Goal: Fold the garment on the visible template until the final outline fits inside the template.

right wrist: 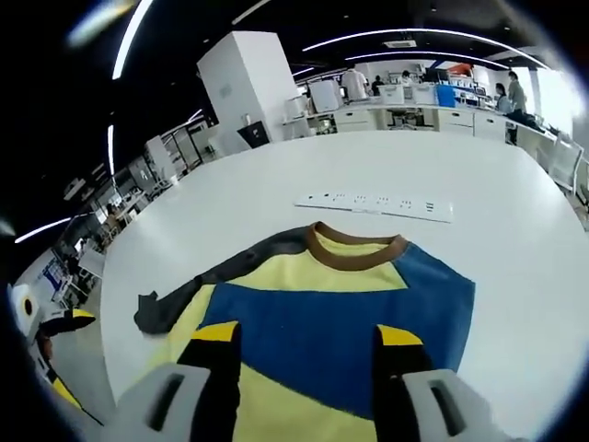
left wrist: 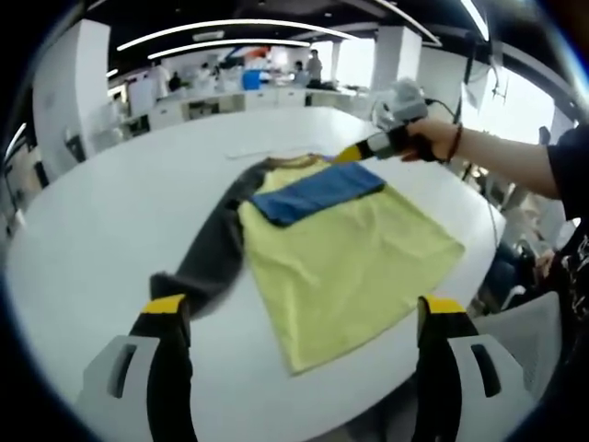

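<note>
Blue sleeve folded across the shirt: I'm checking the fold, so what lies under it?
The blue sleeve lies on the shirt's yellow body, just below the brown collar. The chest area beneath it is covered, so creases there can't be seen.

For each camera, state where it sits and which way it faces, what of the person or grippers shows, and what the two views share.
Left gripper view: rides the left gripper, jaws open above the near table edge, facing along the shirt from its hem; the person's hand holds the right gripper at the collar.
Right gripper view: rides the right gripper, jaws open over the folded blue sleeve, facing the brown collar and a white power strip.
Shared: the shirt, its grey sleeve and the white table.
</note>
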{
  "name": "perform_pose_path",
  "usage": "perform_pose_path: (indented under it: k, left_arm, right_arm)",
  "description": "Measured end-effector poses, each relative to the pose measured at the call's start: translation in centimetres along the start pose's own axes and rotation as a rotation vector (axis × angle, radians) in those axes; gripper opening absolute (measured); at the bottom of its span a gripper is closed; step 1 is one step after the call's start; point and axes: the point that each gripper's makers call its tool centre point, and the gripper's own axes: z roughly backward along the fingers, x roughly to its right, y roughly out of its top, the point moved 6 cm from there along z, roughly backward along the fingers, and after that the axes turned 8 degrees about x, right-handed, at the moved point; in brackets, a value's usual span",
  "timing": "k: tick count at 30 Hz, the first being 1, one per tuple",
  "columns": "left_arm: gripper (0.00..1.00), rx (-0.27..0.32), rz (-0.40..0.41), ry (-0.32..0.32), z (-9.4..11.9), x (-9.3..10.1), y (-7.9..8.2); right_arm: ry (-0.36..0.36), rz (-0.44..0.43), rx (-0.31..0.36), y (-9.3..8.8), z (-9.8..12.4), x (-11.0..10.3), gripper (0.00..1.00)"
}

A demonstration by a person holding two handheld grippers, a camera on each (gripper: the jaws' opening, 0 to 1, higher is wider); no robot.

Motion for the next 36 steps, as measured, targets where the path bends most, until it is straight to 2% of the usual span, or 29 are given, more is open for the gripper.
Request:
perform_pose_path:
  k: [9, 17, 21, 25, 36]
  left_arm:
    - [0.99, 0.007, -0.002, 0.0, 0.1, 0.0, 0.1]
    - [0.99, -0.007, 0.003, 0.006, 0.3, 0.0, -0.4]
    - [0.99, 0.007, 0.01, 0.011, 0.3, -0.1, -0.1]
    - [0.99, -0.001, 0.002, 0.012, 0.3, 0.0, -0.2]
    - [0.99, -0.001, 0.004, 0.011, 0.3, 0.1, -0.1]
  right_arm:
    - [-0.057, -0.022, -0.02, -0.8, 1.5, 3.0, 0.54]
    - [-0.107, -0.011, -0.041, -1.9, 2.8, 5.6, 0.49]
    - [-0.117, -0.001, -0.051, -2.4, 3.3, 6.5, 0.45]
    - [-0.127, -0.027, -0.054, -2.9, 3.8, 7.1, 0.42]
    - [-0.149, -0.025, -0.086, -4.3, 4.7, 8.6, 0.29]
